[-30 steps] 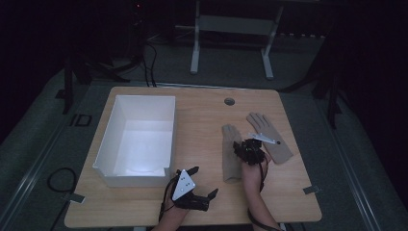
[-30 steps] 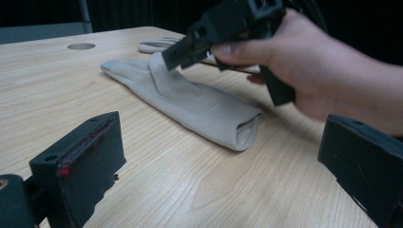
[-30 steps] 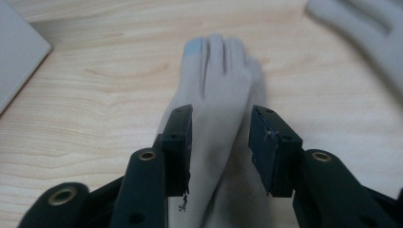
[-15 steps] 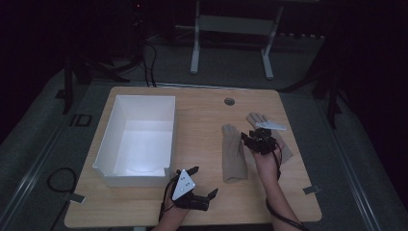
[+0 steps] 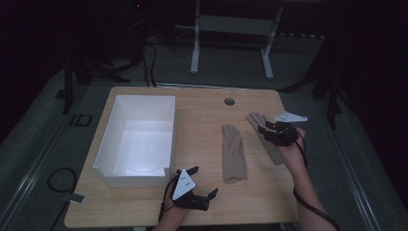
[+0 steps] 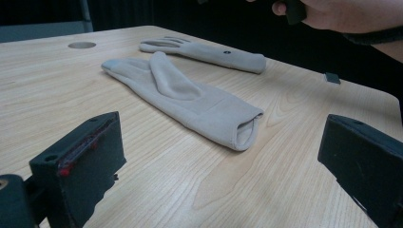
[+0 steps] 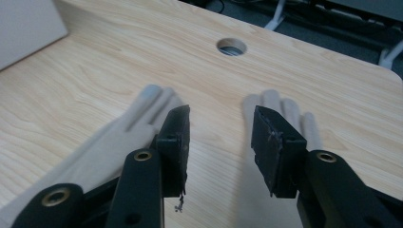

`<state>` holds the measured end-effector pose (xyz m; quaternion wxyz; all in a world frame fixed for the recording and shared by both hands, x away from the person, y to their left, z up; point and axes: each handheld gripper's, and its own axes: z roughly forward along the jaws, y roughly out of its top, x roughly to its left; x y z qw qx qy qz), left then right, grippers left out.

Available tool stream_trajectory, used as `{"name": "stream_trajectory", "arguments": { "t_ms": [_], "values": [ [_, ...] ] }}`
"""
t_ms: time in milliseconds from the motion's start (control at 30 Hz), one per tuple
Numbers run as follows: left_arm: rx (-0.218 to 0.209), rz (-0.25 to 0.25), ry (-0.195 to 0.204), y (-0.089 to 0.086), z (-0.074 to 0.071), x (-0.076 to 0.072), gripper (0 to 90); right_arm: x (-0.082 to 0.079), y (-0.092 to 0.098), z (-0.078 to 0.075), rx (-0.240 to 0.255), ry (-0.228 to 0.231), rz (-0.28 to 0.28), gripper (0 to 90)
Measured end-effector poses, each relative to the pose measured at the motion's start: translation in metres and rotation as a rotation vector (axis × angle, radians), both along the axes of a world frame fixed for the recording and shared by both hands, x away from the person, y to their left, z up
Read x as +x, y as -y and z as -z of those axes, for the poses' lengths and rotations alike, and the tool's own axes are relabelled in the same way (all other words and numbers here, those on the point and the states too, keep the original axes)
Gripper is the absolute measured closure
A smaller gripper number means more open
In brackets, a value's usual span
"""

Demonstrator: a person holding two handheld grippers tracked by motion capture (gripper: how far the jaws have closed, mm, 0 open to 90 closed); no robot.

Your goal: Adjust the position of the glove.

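Right gripper (image 5: 270,132) raised over the far-right glove (image 5: 263,135), jaws a modest gap apart and empty, bare wood between them in the right gripper view. Left gripper (image 5: 197,185) low at the table's (image 5: 202,110) near edge, spread wide, holding nothing, aimed at the nearer glove (image 6: 190,102), flat beside the white bin (image 5: 139,137). Likely still approaching; next, probably lowering and closing on fabric.

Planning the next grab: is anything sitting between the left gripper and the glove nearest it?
Nothing visible. In the left gripper view, only bare wooden table lies between the open left gripper and the cuff of the near glove. The second glove lies farther off, apart from the first.
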<state>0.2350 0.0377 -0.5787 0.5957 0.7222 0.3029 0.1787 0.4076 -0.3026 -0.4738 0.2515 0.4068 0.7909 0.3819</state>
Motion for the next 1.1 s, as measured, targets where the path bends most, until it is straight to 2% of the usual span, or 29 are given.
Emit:
{"name": "stream_trajectory", "arguments": {
  "t_ms": [267,400,467,733,933,967,1000,1100],
  "values": [
    [0.001,0.002,0.001,0.0,0.0,0.0,1.7,0.02,0.023,0.01,-0.057,-0.061,0.048,51.6],
    [-0.001,0.002,-0.001,0.0,0.0,0.0,1.8,0.031,0.031,0.017,-0.097,-0.084,0.038,50.3],
    [-0.002,0.002,-0.002,0.0,0.0,0.0,1.8,0.036,0.036,0.02,-0.106,-0.101,0.029,53.3],
    [0.0,0.004,0.001,0.0,0.0,0.0,1.8,0.054,0.05,0.038,-0.095,-0.152,0.009,55.3],
    [0.0,0.004,0.0,0.0,0.0,0.0,1.8,0.06,0.055,0.056,-0.103,-0.19,0.015,57.4],
    [0.0,0.004,0.0,0.0,0.0,0.0,1.8,0.061,0.056,0.06,-0.098,-0.204,0.014,57.6],
    [0.0,0.004,0.0,0.0,0.0,0.0,1.7,0.062,0.061,0.071,-0.065,-0.228,0.016,59.4],
    [0.0,0.005,0.0,0.0,0.0,0.0,1.7,0.062,0.063,0.072,-0.036,-0.234,0.016,63.0]
  ]
}}
